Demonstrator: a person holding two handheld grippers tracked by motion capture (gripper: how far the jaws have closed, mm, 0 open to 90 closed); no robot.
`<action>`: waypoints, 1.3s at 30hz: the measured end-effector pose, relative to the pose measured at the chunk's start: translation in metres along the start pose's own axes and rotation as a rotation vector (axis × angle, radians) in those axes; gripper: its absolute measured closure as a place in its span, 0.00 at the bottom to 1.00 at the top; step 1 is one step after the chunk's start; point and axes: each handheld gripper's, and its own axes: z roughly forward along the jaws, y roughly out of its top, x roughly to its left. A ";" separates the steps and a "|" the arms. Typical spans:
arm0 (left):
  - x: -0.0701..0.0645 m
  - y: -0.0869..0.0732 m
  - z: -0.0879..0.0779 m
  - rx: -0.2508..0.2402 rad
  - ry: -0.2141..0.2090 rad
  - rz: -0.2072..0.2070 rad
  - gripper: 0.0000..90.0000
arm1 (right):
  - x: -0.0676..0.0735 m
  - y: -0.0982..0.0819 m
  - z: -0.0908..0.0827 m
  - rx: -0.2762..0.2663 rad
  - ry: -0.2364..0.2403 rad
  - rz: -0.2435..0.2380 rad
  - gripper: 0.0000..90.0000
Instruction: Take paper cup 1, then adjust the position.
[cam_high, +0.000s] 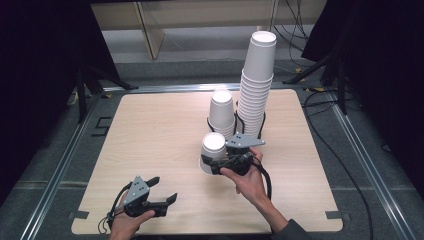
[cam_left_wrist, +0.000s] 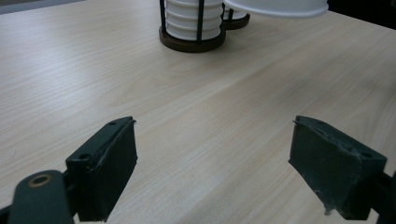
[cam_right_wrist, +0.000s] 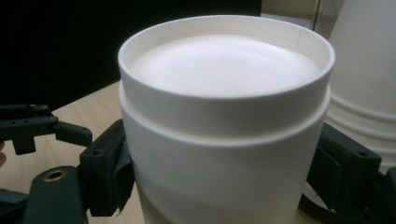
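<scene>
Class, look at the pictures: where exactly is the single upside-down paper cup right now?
In the high view the upside-down cup sits near the table's middle, clamped between the jaws of the right gripper, just in front of the short cup stack.

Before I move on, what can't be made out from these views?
- Held cup: its mouth and underside are cut off by the bottom edge of the right gripper view.
- Tall stack: its base is hidden behind the right hand-held gripper in the high view.
- Cup count in the stacks: rims too fine to count.
</scene>
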 end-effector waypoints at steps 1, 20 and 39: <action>0.000 0.000 0.000 -0.002 0.000 0.000 0.16 | 0.001 -0.001 0.000 0.015 -0.007 -0.002 0.21; -0.002 0.003 0.002 -0.056 -0.036 -0.031 0.16 | 0.010 -0.008 0.009 0.012 0.043 0.001 0.21; -0.009 0.011 0.025 -0.148 -0.104 0.011 0.16 | 0.026 -0.008 0.028 0.008 0.090 -0.033 0.21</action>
